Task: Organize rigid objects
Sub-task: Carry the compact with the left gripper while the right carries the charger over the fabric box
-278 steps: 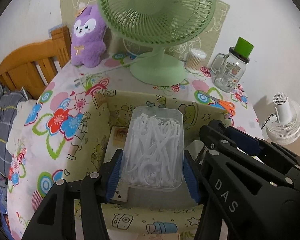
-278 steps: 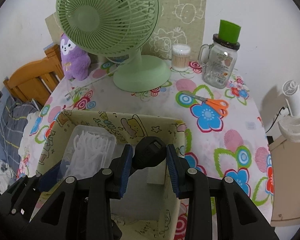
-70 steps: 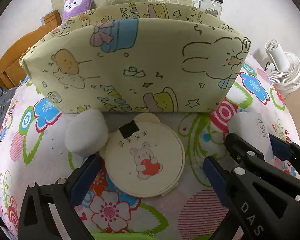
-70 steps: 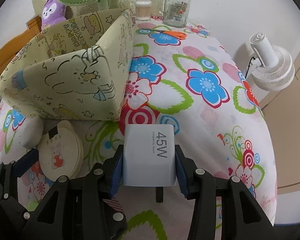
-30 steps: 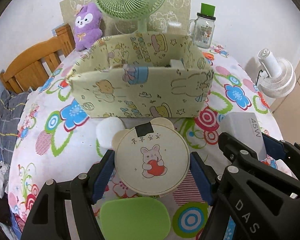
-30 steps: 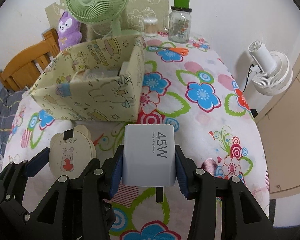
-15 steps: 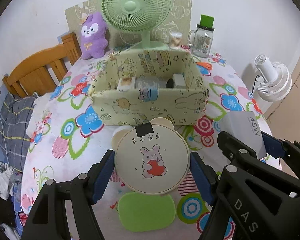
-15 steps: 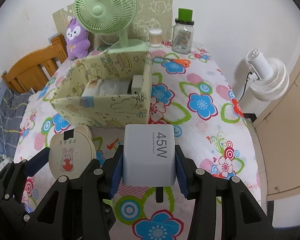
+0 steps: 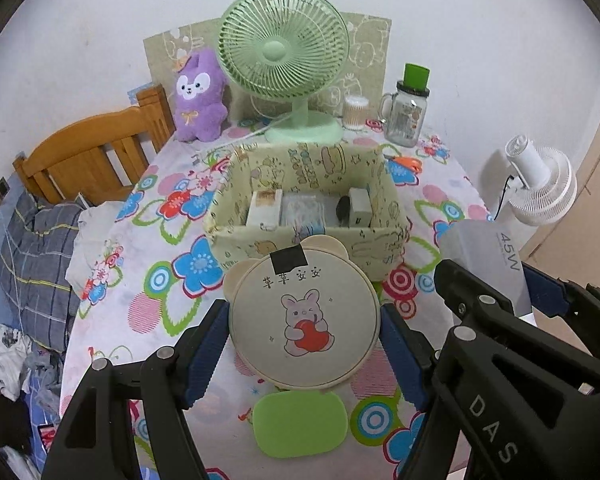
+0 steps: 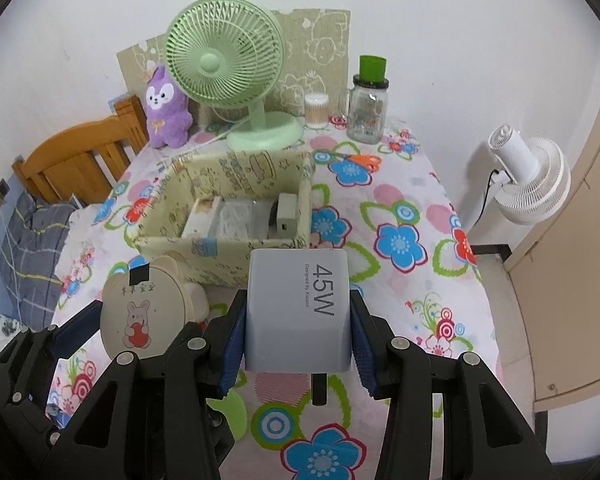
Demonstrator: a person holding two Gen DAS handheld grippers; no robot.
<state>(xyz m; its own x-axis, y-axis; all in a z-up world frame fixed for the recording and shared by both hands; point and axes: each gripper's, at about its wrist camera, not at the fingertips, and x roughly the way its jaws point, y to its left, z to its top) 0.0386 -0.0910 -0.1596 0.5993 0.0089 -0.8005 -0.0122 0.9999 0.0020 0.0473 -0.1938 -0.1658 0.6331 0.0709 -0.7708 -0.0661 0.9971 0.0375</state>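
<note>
My left gripper (image 9: 304, 332) is shut on a round cream compact mirror (image 9: 304, 316) with a rabbit picture and holds it high above the table. My right gripper (image 10: 298, 328) is shut on a white 45W charger (image 10: 298, 312), also held high. Each shows in the other view: the charger (image 9: 488, 256) at right, the mirror (image 10: 140, 312) at left. The yellow cartoon-print fabric box (image 9: 300, 240) stands ahead on the table and holds a card box (image 9: 265, 208), a clear box of white picks (image 9: 300, 210), a black thing and a small white box (image 9: 358, 210).
A green pad (image 9: 298, 422) lies on the flowered tablecloth below the mirror. Behind the box stand a green fan (image 9: 284, 60), a purple plush (image 9: 198, 96), a cotton-swab jar (image 9: 355, 112), a glass mug jar (image 9: 408, 112) and orange scissors (image 10: 360, 160). A white fan (image 10: 528, 176) stands off the table's right.
Both grippers have risen further with the mirror and the charger, so the box looks smaller and its inside shows more.
</note>
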